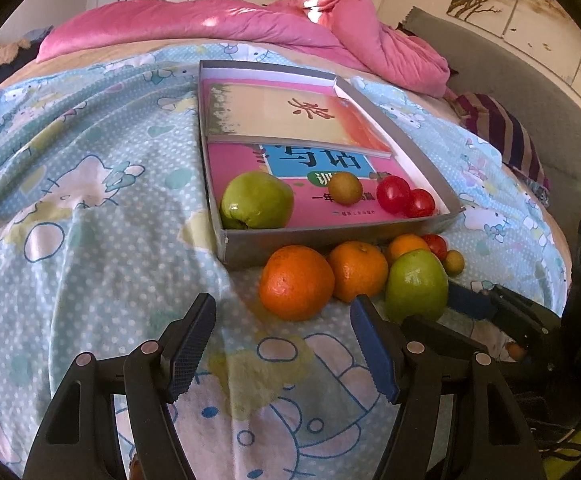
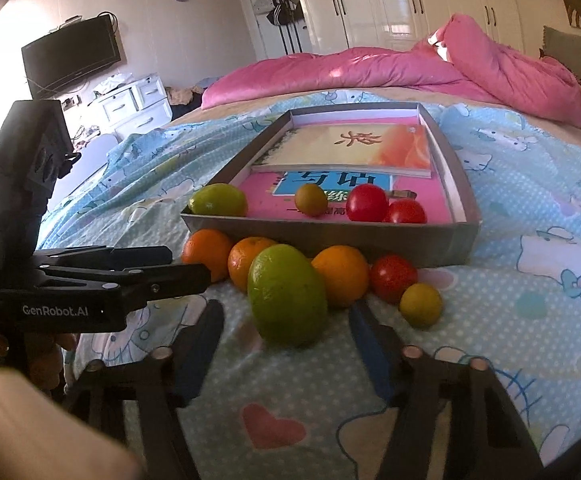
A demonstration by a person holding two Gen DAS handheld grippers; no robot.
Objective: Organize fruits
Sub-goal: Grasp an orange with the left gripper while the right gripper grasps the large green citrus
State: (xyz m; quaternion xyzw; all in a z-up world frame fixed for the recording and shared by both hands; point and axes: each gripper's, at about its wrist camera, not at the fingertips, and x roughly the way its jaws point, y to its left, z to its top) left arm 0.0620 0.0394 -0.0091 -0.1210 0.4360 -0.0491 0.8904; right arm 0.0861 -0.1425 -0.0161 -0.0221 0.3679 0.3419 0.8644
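Inside shallow grey cardboard tray point(image 1: 430, 148), atop books: green apple point(image 1: 256, 200), small yellowish fruit point(image 1: 345, 188), two red tomatoes point(image 1: 404, 198).

Outside on patterned bedsheet point(image 1: 90, 240): three oranges point(image 1: 296, 282), second green apple point(image 2: 286, 296), red tomato point(image 2: 393, 278), small yellow-green fruit point(image 2: 421, 305).

Left gripper point(image 1: 282, 344) spread, empty. Right gripper point(image 2: 286, 350) spread, flanking apple, no contact seen.

Judged under halfway.

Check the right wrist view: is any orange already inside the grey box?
No, the grey box holds only a green fruit, a small brownish fruit and two red ones.
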